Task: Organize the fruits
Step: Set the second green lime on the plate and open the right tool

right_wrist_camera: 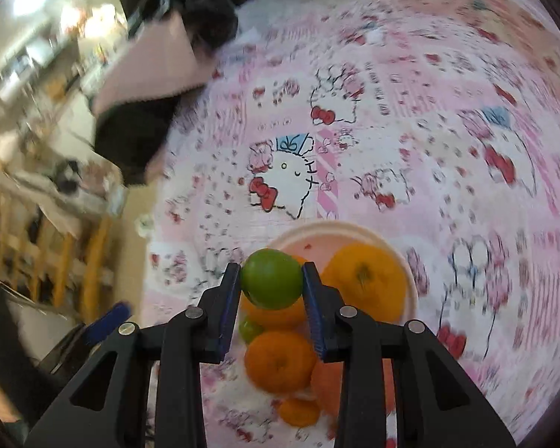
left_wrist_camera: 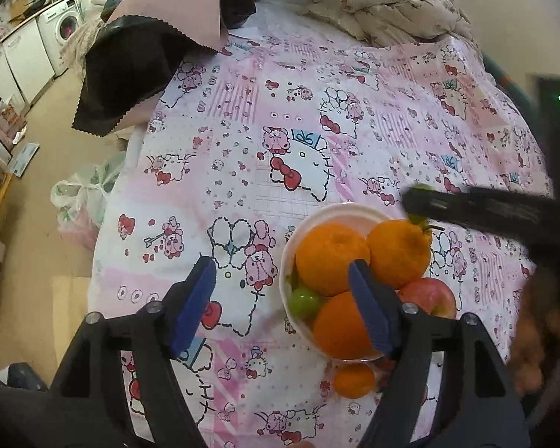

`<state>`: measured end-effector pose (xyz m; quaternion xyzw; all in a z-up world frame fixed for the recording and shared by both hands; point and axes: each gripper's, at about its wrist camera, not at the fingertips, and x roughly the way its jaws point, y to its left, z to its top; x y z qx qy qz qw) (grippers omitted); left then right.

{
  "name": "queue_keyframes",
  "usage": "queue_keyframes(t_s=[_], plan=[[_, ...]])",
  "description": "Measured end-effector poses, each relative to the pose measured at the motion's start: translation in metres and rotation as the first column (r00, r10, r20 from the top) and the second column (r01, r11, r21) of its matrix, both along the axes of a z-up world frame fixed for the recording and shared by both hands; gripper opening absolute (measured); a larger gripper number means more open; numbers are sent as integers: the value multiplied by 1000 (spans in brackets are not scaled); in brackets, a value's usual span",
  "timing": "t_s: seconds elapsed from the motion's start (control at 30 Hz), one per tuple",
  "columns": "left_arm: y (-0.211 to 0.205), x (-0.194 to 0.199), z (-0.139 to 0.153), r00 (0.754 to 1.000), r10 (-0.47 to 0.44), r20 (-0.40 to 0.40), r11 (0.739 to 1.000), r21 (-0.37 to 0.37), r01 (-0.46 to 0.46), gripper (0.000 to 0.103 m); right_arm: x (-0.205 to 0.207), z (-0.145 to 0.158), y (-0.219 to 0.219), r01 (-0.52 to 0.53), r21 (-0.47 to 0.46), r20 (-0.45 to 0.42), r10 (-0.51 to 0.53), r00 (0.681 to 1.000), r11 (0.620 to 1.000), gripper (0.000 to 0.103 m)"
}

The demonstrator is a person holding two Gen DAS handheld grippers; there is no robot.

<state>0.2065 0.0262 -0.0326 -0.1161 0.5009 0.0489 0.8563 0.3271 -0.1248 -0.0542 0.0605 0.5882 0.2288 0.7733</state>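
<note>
I have a green fruit (right_wrist_camera: 271, 278) pinched between the blue pads of my right gripper (right_wrist_camera: 271, 291), jaws closed onto its sides, hanging just above the white bowl (right_wrist_camera: 410, 280). I judge this the carry-in step; next I need to lower it into a gap and release gently so nothing rolls. My left gripper (left_wrist_camera: 283, 298) hovers wide open and empty over the bowl's near-left rim. A small orange (left_wrist_camera: 354, 380) lies loose on the bedsheet (left_wrist_camera: 242, 119) just nearside of the bowl, outside both jaws.

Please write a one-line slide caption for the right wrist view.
Right gripper holds a green fruit above the white bowl of oranges.
</note>
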Motion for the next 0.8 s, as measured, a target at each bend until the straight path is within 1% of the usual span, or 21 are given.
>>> queue_keyframes(t_s=[0.07, 0.13, 0.2, 0.23, 0.3, 0.37, 0.47, 0.53, 0.6, 0.63, 0.67, 0.7, 0.8], plan=[[3, 3, 1, 1000, -4, -11, 1000, -7, 4, 71, 20, -16, 17, -42, -94, -28, 39, 999, 995, 35], [6, 4, 2, 1000, 4, -15, 1000, -13, -4, 71, 33, -29, 27, -64, -160, -55, 56, 997, 985, 35], [10, 5, 3, 1000, 19, -18, 1000, -24, -19, 71, 43, -47, 37, -115, -203, -121, 92, 988, 972, 35], [12, 6, 3, 999, 26, -21, 999, -34, -26, 71, 44, -53, 42, -141, -225, -137, 112, 984, 964, 35], [16, 9, 5, 999, 36, -30, 998, -58, -38, 71, 44, -65, 55, -200, -307, -153, 159, 975, 930, 35], [17, 11, 6, 999, 39, -34, 996, -74, -42, 71, 44, -73, 61, -220, -354, -165, 170, 971, 909, 35], [17, 13, 12, 999, 43, -25, 995, -85, -44, 71, 42, -77, 64, -231, -393, -165, 179, 970, 890, 36], [17, 14, 14, 999, 39, -21, 995, -88, -41, 71, 41, -77, 63, -230, -398, -162, 178, 970, 888, 36], [16, 13, 15, 999, 37, -19, 996, -84, -39, 71, 40, -72, 60, -220, -388, -158, 170, 973, 895, 37], [16, 13, 14, 999, 38, -19, 996, -83, -39, 71, 39, -68, 58, -215, -383, -155, 168, 974, 898, 40], [16, 13, 15, 999, 39, -19, 996, -83, -40, 71, 38, -64, 56, -210, -381, -146, 166, 975, 900, 53], [16, 12, 14, 999, 41, -20, 996, -82, -42, 71, 36, -57, 54, -203, -378, -133, 164, 978, 904, 64], [18, 10, 13, 999, 44, -22, 996, -82, -45, 71, 29, -40, 44, -178, -363, -95, 154, 984, 915, 65]])
